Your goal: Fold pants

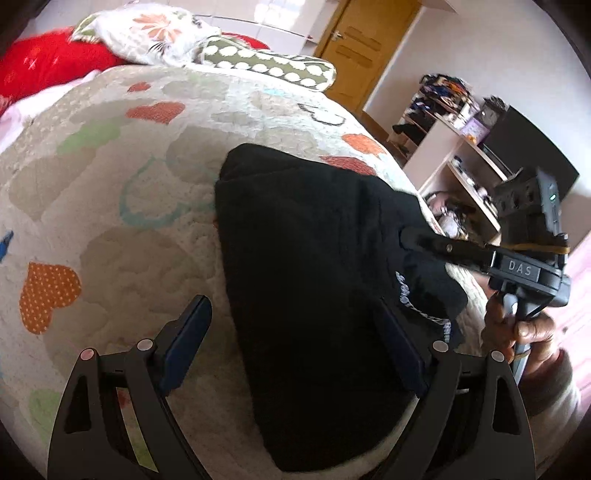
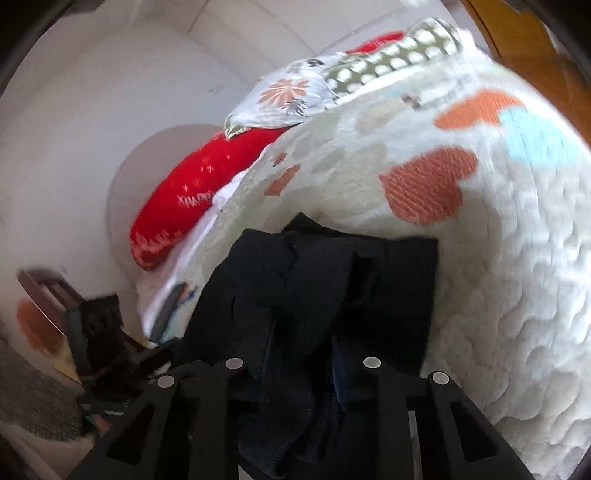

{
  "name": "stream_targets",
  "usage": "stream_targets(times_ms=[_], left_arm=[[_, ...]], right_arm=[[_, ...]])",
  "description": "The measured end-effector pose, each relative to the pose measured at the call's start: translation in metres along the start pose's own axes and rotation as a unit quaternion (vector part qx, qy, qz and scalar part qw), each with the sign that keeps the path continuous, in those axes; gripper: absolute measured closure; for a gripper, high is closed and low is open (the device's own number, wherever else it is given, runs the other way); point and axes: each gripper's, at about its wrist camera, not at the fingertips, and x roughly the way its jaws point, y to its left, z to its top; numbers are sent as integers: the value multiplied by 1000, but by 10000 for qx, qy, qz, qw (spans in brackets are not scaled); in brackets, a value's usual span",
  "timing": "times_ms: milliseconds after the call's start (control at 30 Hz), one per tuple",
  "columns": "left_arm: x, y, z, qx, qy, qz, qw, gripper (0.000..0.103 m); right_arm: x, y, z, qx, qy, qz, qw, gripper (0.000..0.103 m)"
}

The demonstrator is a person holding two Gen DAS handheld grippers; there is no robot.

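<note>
The black pants point(image 1: 314, 295) lie partly folded on a quilted bedspread with hearts point(image 1: 122, 192). My left gripper point(image 1: 295, 343) is open, its fingers straddling the near part of the pants just above them. My right gripper point(image 1: 406, 238) comes in from the right and is shut on the pants' right edge near some white lettering point(image 1: 417, 295). In the right wrist view the black fabric point(image 2: 314, 314) is bunched between the right gripper's fingers point(image 2: 303, 369) and hides the fingertips.
Pillows, a red one point(image 1: 48, 62), a floral one point(image 1: 155, 33) and a dotted one point(image 1: 273, 62), lie at the head of the bed. Shelves with clutter point(image 1: 465, 147) and a wooden door point(image 1: 362, 48) stand beyond the bed's right edge.
</note>
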Motion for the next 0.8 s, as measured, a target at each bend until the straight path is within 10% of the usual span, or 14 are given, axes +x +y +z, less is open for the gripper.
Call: stream_targets(times_ms=[200, 400, 700, 800], left_arm=[[-19, -33, -3, 633, -256, -291, 9972, 14], [5, -14, -11, 109, 234, -199, 9995, 14], [-26, -17, 10, 246, -353, 216, 9988, 14], [-11, -17, 3, 327, -106, 340, 9988, 14]], right_arm=[[-51, 16, -16, -492, -322, -564, 9967, 84], [-31, -10, -19, -184, -55, -988, 9949, 81], [-32, 6, 10, -527, 45, -1551, 9865, 75], [-62, 6, 22, -509, -535, -2266, 9712, 70]])
